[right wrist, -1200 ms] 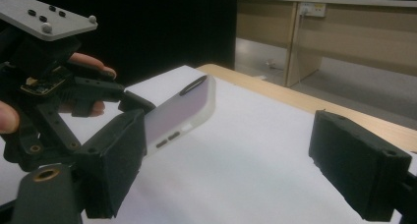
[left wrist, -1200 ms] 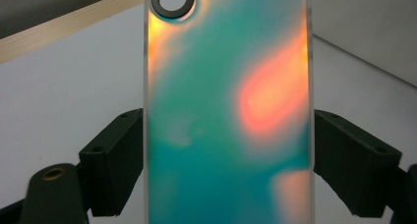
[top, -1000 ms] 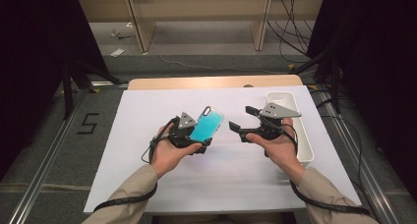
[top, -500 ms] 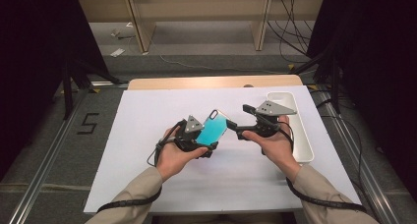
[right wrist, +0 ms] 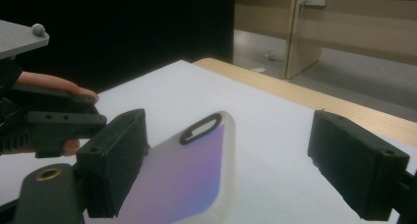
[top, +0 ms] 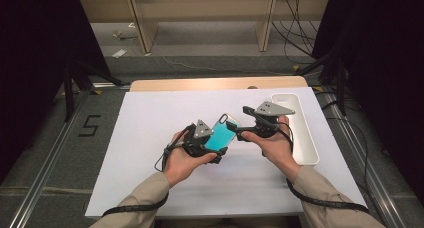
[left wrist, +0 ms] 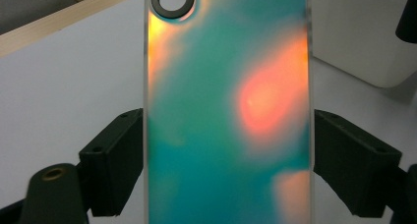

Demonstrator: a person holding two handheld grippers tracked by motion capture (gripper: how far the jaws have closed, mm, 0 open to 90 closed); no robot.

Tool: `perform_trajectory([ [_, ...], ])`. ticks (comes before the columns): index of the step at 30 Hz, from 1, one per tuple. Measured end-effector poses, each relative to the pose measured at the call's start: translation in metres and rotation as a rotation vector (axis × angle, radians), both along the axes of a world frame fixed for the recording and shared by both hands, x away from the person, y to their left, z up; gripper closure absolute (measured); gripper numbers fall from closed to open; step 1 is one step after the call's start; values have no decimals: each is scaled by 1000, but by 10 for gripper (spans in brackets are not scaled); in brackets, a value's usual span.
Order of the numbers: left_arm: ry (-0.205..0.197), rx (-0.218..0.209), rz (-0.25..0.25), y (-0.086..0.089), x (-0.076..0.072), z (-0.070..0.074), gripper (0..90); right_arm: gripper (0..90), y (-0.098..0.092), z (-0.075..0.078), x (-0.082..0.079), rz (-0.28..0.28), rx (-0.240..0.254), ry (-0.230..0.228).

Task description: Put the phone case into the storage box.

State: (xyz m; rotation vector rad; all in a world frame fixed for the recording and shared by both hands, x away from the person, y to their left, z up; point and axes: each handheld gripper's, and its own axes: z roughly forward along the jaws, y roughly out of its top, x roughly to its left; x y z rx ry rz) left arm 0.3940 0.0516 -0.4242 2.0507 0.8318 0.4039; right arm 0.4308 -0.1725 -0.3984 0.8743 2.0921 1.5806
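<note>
Phone case (top: 221, 134) was held up off the desk (top: 150, 138), near its middle, clamped across its width in the left gripper (left wrist: 228, 150). Both black jaws pressed on its long edges, seen plainly in the left gripper view. Case pointed up and away toward the right gripper (right wrist: 246, 170), camera cut-out at the far end.

Look of it: a slim, flat shell with rounded corners and a frosted, pale rim. The back was iridescent: teal with orange patches in the left gripper view, bright cyan from the high view, violet-blue in the right gripper view. The oval camera hole was ringed in black. It looked light and slick; a narrow edge grip could slip.

Right gripper was level with the case's top end, jaws wide apart. The case corner lay between them, close by one jaw, and the other jaw stood well clear. Not gripping yet, as far as I could judge.

Progress, my reading: the pick-up was done and a hand-over or two-handed hold was just beginning. Closing the right jaws on the top end was left, and whatever follows.

A white tray (top: 305, 138) sat on the desk to the right, just beyond the right hand (top: 272, 145). White sheet covered the desk; a wooden edge showed at the far side.
</note>
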Motion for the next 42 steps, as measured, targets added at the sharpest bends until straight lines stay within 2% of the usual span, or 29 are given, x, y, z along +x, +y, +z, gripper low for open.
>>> perform_trajectory([
  [19, -15, -7, -5, -7, -4, -2, 169, 212, 11, -6, 8, 3, 5, 41],
  [21, -2, -18, -11, -8, -5, -3, 169, 220, 12, -7, 9, 2, 4, 42],
  [25, -1, -10, -9, -8, -5, -3, 169, 246, 14, -9, 11, 1, 3, 57],
  [36, -11, -7, -3, -8, -4, -3, 169, 383, 21, -13, 15, 12, 14, 102],
  [37, -33, 3, 2, -7, -3, -3, 169, 392, 21, -14, 15, 14, 15, 105],
  [42, -24, -1, 1, -7, -4, -3, 169, 445, 23, -15, 17, 19, 22, 128],
])
